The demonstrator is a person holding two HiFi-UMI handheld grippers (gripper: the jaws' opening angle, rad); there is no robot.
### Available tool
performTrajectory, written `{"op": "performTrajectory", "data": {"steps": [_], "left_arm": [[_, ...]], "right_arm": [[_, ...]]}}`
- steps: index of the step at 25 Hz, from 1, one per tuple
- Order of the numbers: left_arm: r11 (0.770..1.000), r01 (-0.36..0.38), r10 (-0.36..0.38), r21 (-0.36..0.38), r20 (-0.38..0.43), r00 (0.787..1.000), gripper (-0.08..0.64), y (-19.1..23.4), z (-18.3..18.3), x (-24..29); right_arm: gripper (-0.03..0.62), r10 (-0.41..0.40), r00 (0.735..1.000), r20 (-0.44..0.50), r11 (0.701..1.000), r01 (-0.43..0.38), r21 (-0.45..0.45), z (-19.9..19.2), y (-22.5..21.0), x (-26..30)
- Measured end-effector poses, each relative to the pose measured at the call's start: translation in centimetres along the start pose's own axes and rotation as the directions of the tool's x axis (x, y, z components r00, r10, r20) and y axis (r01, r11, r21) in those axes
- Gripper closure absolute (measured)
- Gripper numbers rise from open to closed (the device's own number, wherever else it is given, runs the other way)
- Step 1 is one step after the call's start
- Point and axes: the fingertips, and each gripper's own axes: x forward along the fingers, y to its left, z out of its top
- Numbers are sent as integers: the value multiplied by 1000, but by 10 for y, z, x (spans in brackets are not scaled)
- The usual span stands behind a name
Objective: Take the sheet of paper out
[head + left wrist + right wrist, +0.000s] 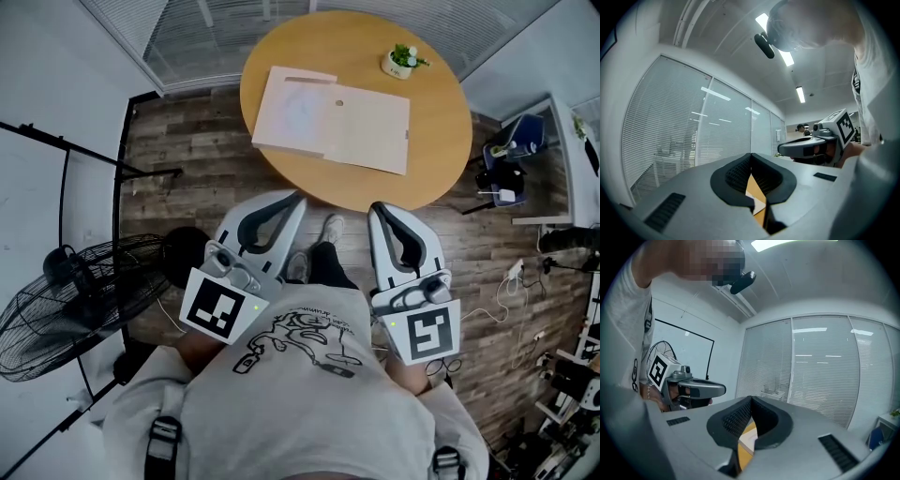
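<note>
Both tools are up in front of me, at chest height. The left hand-held gripper [296,199] is clenched, pads tip to tip with nothing between them. The right hand-held gripper [378,207] is the same, pinched shut on nothing. Each gripper view confirms it: the dark ribbed pads meet at the tips, and only a sliver of orange tabletop and pale card shows through the gap below.

Here's what matters for the reach. The flat pale beige card folder [361,131] lies straight ahead of both grippers on the round orange-brown wooden table [441,103], past the table's near edge and well apart from both tips. Its long axis runs across my view from left to right, sloping a little toward me at the right end. So its long near edge faces the grippers broadside. I'd call the right gripper a shade nearer, close to the folder's near right corner, while the left one lines up with the folder's left half.

The folder looks flat and matte. It has a paler panel with faint marks on its left part and a small round spot near the middle. I can't pick out the sheet of paper itself. I'd guess it's inside, so nothing is out yet. A small white pot with a green plant [403,61] sits at the far side, clear of the path.
</note>
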Motion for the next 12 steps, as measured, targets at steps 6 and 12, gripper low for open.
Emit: {"op": "performTrajectory", "data": {"steps": [6, 12], "left_arm": [[1000, 3, -3, 2, 0, 1000, 540, 3, -1, 7], [1000, -3, 3, -1, -2, 1000, 540, -1, -4, 24]], "right_arm": [[584, -4, 1000, -1, 1000, 4, 0, -1, -6, 4], [584, 2, 1000, -3, 1000, -2, 5, -5, -24, 6]]}}
